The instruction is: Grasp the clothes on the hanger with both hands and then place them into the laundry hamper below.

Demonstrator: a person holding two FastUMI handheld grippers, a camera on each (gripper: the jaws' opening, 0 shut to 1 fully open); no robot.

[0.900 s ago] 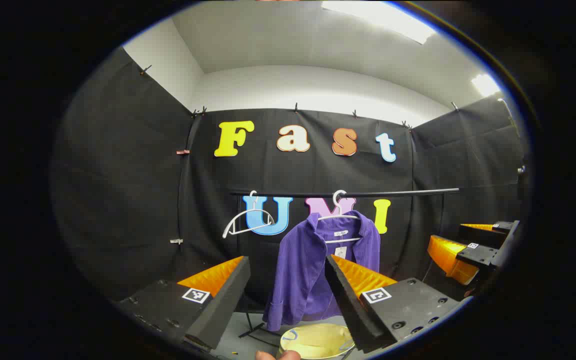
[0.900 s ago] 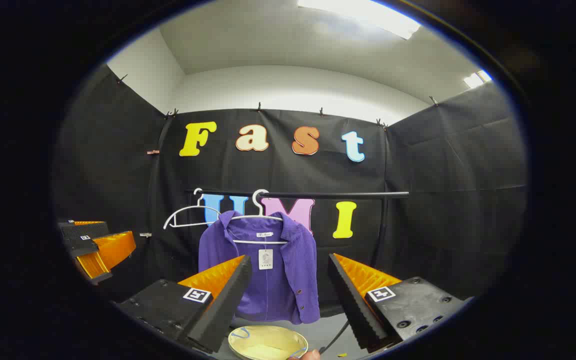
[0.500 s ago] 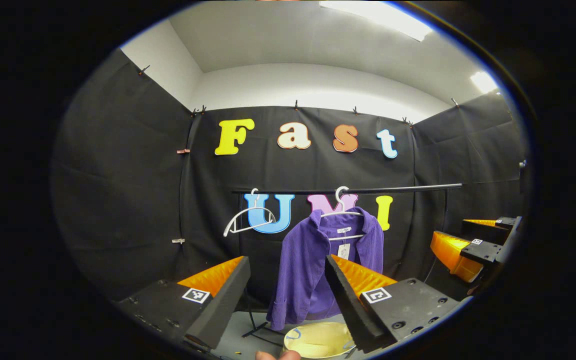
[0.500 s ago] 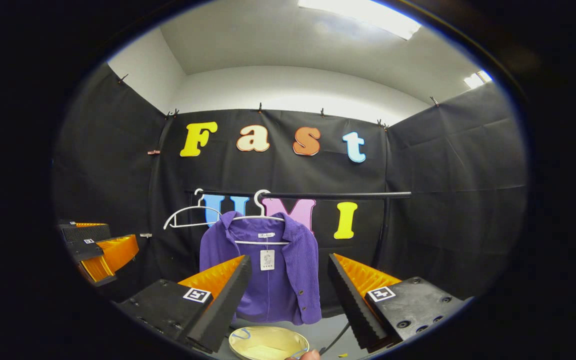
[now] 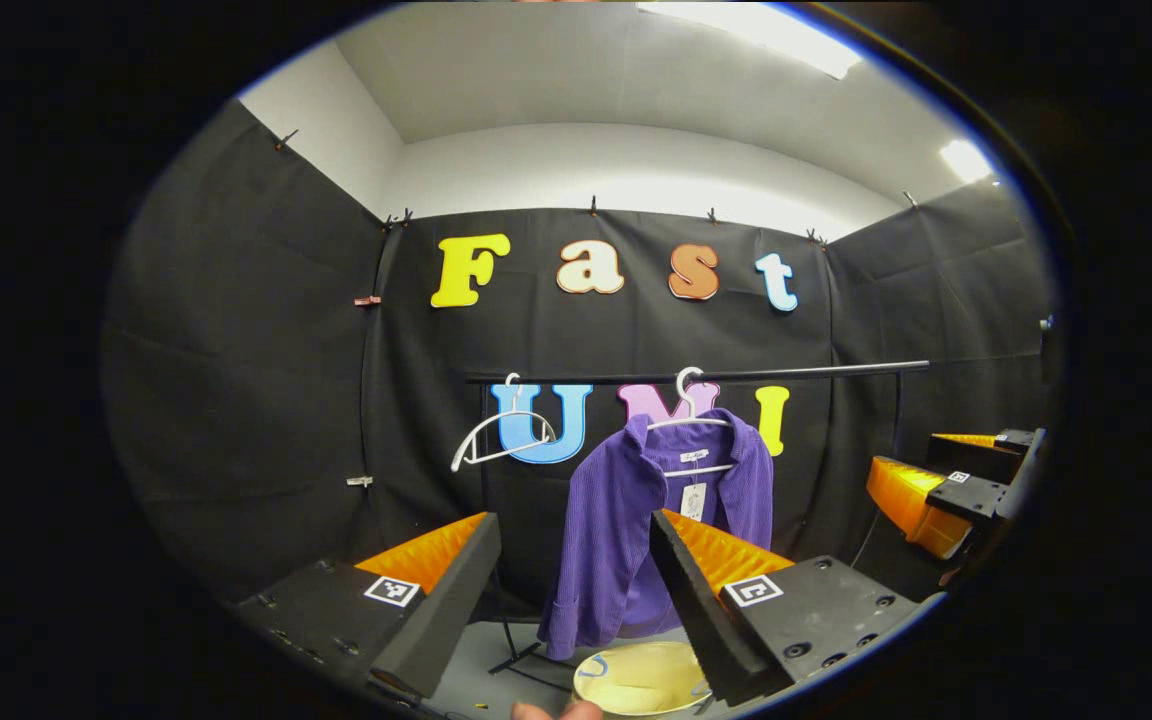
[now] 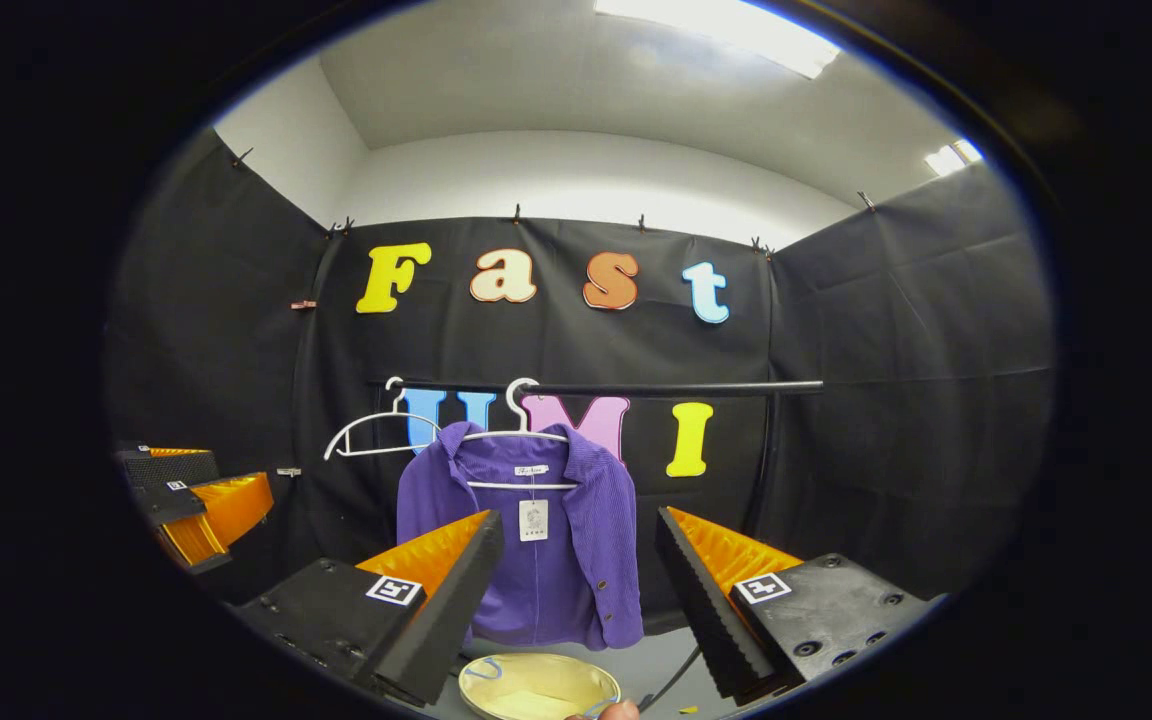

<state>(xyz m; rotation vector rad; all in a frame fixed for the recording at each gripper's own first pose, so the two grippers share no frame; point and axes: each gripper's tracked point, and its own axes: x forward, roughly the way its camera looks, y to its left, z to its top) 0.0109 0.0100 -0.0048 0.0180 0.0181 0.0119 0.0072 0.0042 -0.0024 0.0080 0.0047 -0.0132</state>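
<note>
We are holding the left gripper and right gripper released, short of the shirt hanging beyond the fingers, beside a bare hanger. The hamper below is being cut off.

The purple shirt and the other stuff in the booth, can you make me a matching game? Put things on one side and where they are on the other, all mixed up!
Things:
1. purple shirt
2. empty white hanger
3. yellow hamper
4. black rail

Places:
A. on the floor, under the shirt
B. runs across the top and carries both hangers
C. hangs on the rail with nothing on it
D. hangs on a white hanger, with a paper tag at the collar

Right pairs: 1-D, 2-C, 3-A, 4-B

Both tongs are open and hold nothing: the left tongs and the right tongs.
</note>
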